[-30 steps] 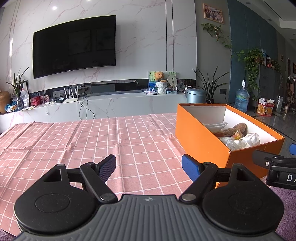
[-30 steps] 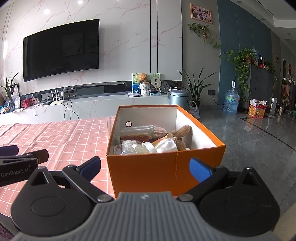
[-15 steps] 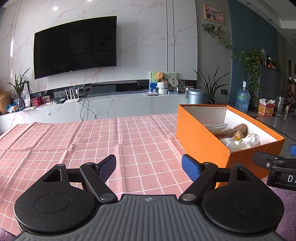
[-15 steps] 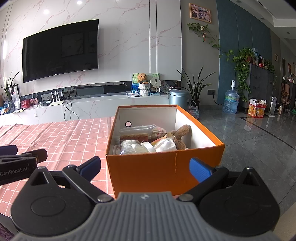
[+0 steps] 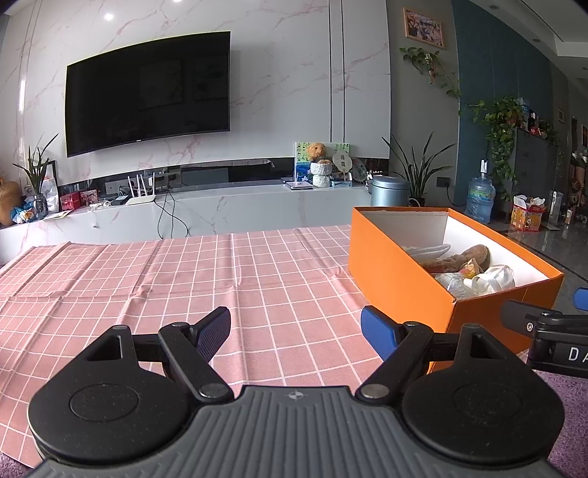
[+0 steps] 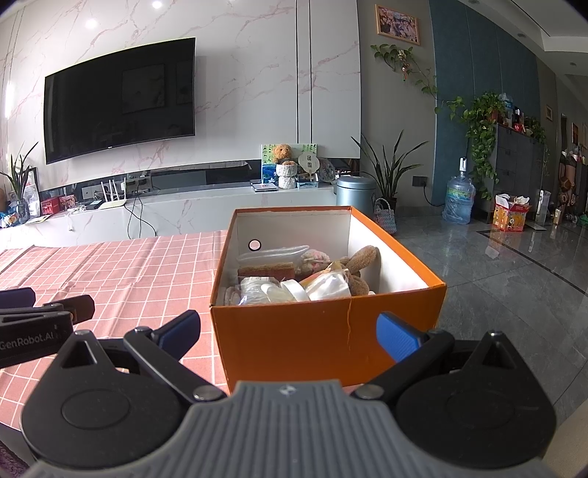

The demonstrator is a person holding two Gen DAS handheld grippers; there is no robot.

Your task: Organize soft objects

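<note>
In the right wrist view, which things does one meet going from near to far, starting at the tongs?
Right tongs → orange cardboard box → brown plush toy inside it → white marble TV console → black wall-mounted television.

I am operating in a home living room. Indicators: a wall-mounted television (image 5: 147, 92) on a marble wall, a low media console (image 5: 220, 209), potted plants (image 6: 389, 172), and a framed picture (image 6: 397, 24).
</note>
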